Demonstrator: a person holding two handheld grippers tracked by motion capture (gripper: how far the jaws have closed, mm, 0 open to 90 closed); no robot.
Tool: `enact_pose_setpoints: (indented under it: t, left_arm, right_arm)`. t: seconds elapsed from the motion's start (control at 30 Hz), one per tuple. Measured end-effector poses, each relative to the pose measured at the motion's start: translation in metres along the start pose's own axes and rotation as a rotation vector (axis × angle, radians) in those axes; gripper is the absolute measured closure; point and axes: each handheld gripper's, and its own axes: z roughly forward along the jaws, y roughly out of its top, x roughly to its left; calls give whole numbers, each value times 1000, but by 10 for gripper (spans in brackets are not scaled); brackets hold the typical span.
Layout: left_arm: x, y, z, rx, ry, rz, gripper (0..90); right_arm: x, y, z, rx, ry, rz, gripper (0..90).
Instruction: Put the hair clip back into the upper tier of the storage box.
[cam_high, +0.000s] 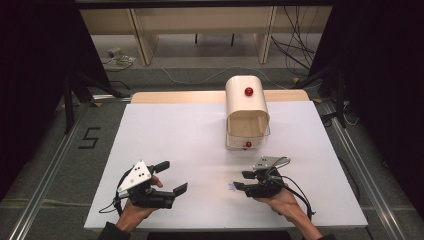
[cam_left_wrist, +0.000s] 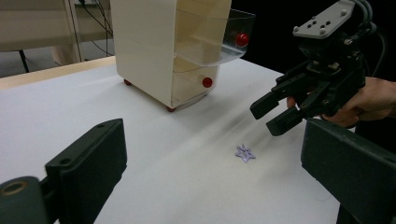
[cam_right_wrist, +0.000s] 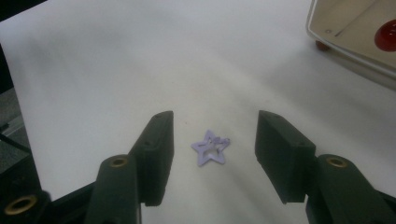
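Observation:
A small purple star-shaped clip (cam_right_wrist: 211, 148) lies flat on the white table (cam_high: 180, 135). My right gripper (cam_right_wrist: 215, 119) hovers low over it with its jaws apart on either side of the star, touching nothing. In the high view the star (cam_high: 231, 187) lies just left of the right gripper (cam_high: 242, 180). In the left gripper view the right gripper (cam_left_wrist: 267, 119) hangs just above and to the right of the star (cam_left_wrist: 244, 153). My left gripper (cam_high: 172, 177) rests at the front left, wide open and holding nothing, its jaws (cam_left_wrist: 215, 168) aimed toward the star.
A cream drawer cabinet (cam_high: 245, 102) with red knobs stands at the back centre, also seen in the left gripper view (cam_left_wrist: 149, 46). Its clear drawer (cam_high: 247, 134) is pulled out toward the person. Bare white table spreads left of it. Floor, cables and black frames surround the table.

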Motion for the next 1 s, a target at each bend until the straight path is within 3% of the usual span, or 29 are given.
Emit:
enact_pose_setpoints:
  t: [0.4,1.0]
  left_arm:
    - [0,0,0,-2,-1,-2,66]
    - [0,0,0,2,-1,2,65]
  right_arm:
    - [-4,6,22,86,19,7,585]
    - [-7,4,40,165,60,25,763]
